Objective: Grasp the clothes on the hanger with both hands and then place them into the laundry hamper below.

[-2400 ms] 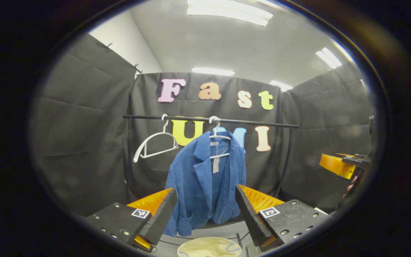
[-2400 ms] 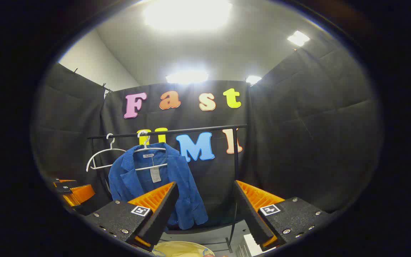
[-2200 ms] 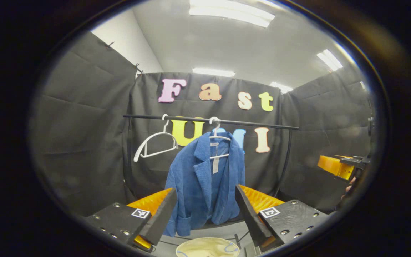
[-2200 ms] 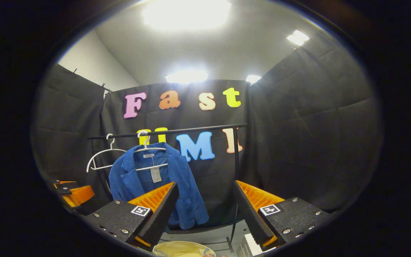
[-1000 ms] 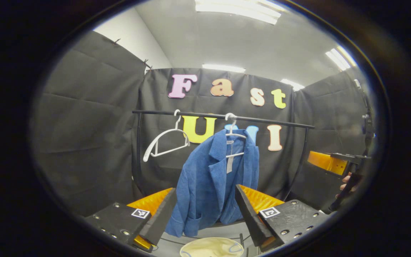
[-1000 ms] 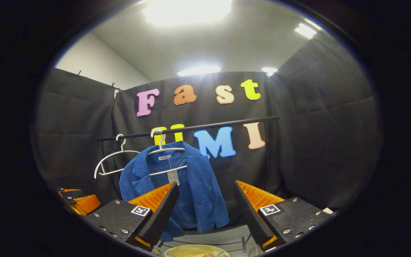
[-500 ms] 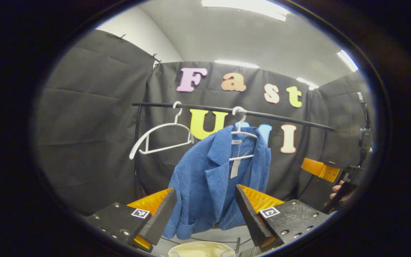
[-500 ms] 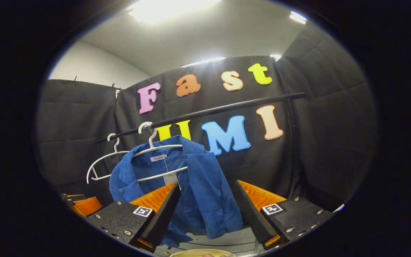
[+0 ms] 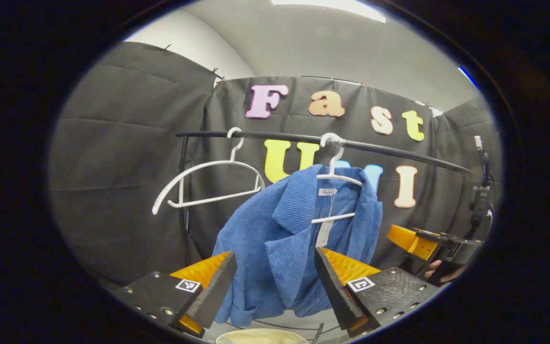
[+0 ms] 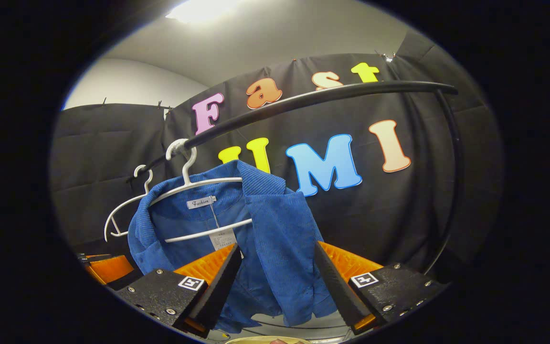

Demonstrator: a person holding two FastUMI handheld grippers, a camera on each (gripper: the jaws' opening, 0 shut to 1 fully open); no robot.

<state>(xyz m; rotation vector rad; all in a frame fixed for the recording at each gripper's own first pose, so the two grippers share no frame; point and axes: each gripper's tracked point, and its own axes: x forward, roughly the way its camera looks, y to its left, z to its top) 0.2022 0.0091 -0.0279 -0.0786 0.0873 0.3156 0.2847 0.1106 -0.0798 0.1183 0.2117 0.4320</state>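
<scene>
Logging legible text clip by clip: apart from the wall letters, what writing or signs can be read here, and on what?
White neck label inside the blue corduroy jacket: one short printed word, left unquoted.
White paper hang tag below it: print too small to read.
Square black-and-white markers on the right gripper and the left gripper: patterns, no words.

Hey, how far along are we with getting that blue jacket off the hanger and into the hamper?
Nothing is finished yet. The blue jacket hangs on its white hanger on the rail, beside an empty hanger. In hand: the left gripper and right gripper are both open and lined up on the jacket's front, gripping nothing. Left: close on the fabric, pull it free, lower it into the hamper below.
</scene>
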